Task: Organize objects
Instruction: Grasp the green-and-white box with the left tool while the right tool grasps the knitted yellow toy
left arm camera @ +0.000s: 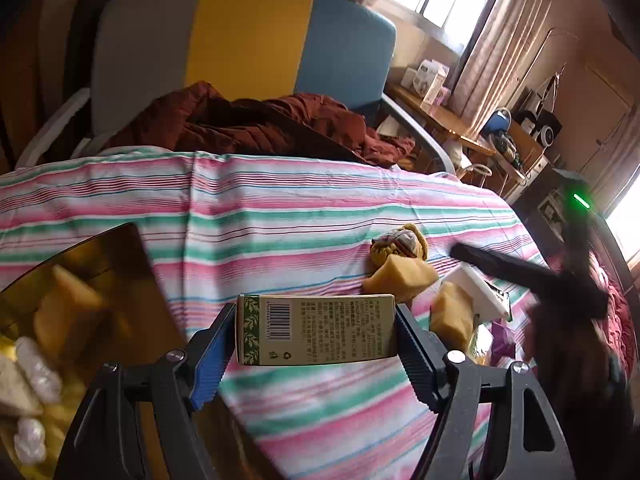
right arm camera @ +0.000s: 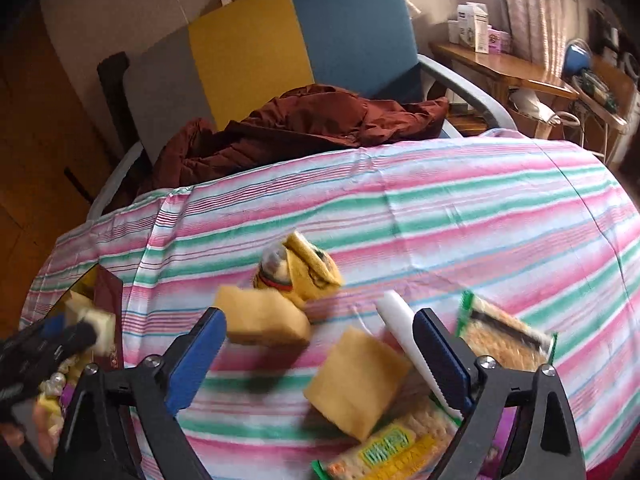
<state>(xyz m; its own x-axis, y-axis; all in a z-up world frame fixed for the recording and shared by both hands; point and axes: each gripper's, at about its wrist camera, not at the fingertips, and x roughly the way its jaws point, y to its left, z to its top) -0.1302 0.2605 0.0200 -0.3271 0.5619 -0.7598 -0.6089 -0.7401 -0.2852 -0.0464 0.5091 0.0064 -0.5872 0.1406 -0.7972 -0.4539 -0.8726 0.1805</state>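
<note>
My left gripper (left arm camera: 316,332) is shut on a beige box (left arm camera: 316,330) with a green leaf border and a barcode, held crosswise above the striped bed cover (left arm camera: 280,208). In the right wrist view that gripper (right arm camera: 68,336) and the box (right arm camera: 100,326) show blurred at the left edge. My right gripper (right arm camera: 320,340) hangs open over two yellow sponge blocks (right arm camera: 264,324) (right arm camera: 356,380), touching neither. A white flat piece (right arm camera: 404,332) lies against its right finger. A yellow plush toy (right arm camera: 300,268) sits just beyond the sponges.
A dark box with a gold lining (left arm camera: 80,280) holds several small items at the left. Cracker packets (right arm camera: 508,340) (right arm camera: 384,452) lie at the right and front. A brown jacket (right arm camera: 300,120) lies on a chair (right arm camera: 248,32) behind the bed. A wooden desk (right arm camera: 500,68) stands far right.
</note>
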